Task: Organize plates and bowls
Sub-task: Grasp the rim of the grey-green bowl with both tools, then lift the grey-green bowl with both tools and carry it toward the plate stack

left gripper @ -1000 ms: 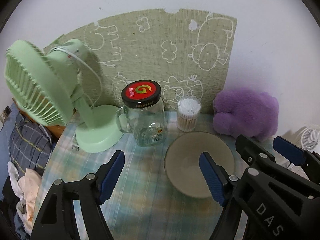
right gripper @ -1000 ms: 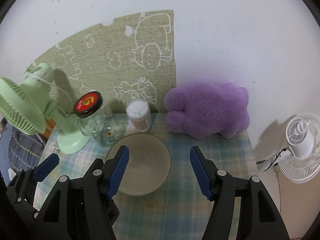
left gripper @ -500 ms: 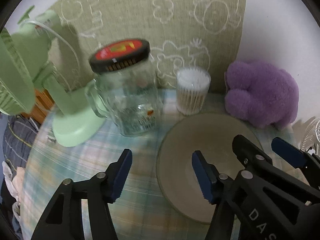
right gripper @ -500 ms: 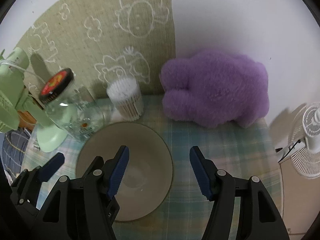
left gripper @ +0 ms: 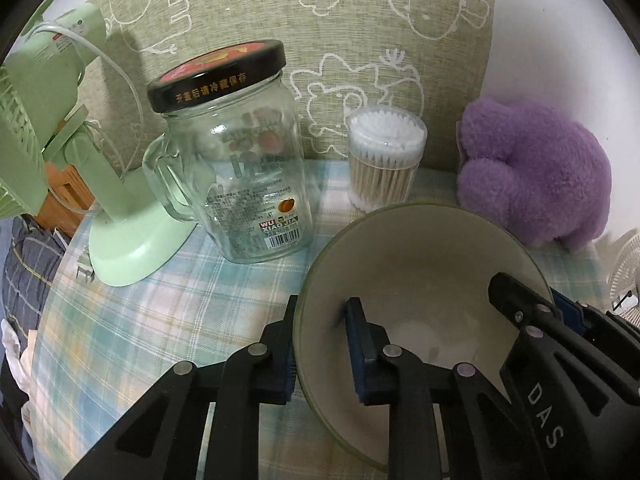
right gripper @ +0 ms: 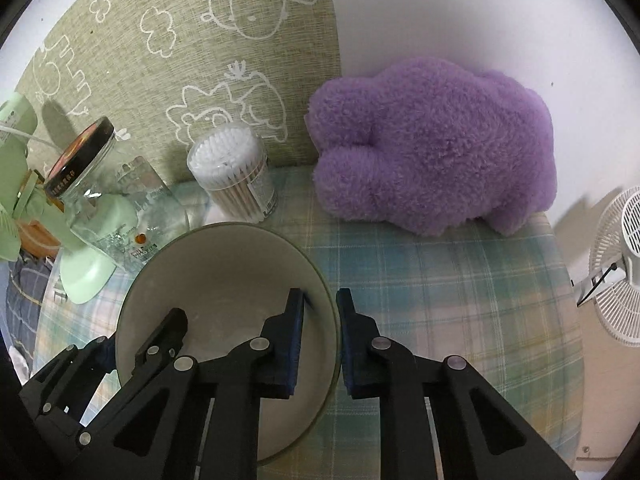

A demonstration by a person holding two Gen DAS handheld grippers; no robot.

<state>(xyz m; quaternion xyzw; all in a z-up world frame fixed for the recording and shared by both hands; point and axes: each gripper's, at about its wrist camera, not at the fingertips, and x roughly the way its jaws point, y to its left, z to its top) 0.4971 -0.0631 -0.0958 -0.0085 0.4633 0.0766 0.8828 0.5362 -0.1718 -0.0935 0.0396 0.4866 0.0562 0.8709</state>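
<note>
We see a grey-green bowl (left gripper: 420, 264) on the plaid-covered bench (left gripper: 152, 320), near a glass jar (left gripper: 240, 168). The left hand-held gripper (left gripper: 320, 356) has just clenched onto its left rim; the right hand-held gripper (right gripper: 320, 344) has just clenched onto its right rim.

White wall (right gripper: 460, 12); olive cartoon-print cloth (left gripper: 256, 8) hung against it; plaid-clothed table (right gripper: 440, 280); white standing fan (right gripper: 616, 264) at right

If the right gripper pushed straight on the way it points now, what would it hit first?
Nothing new: the right gripper is already shut on the bowl's rim, one finger inside, one outside. Pushing on would probably press the bowl into the checked tablecloth.
</note>
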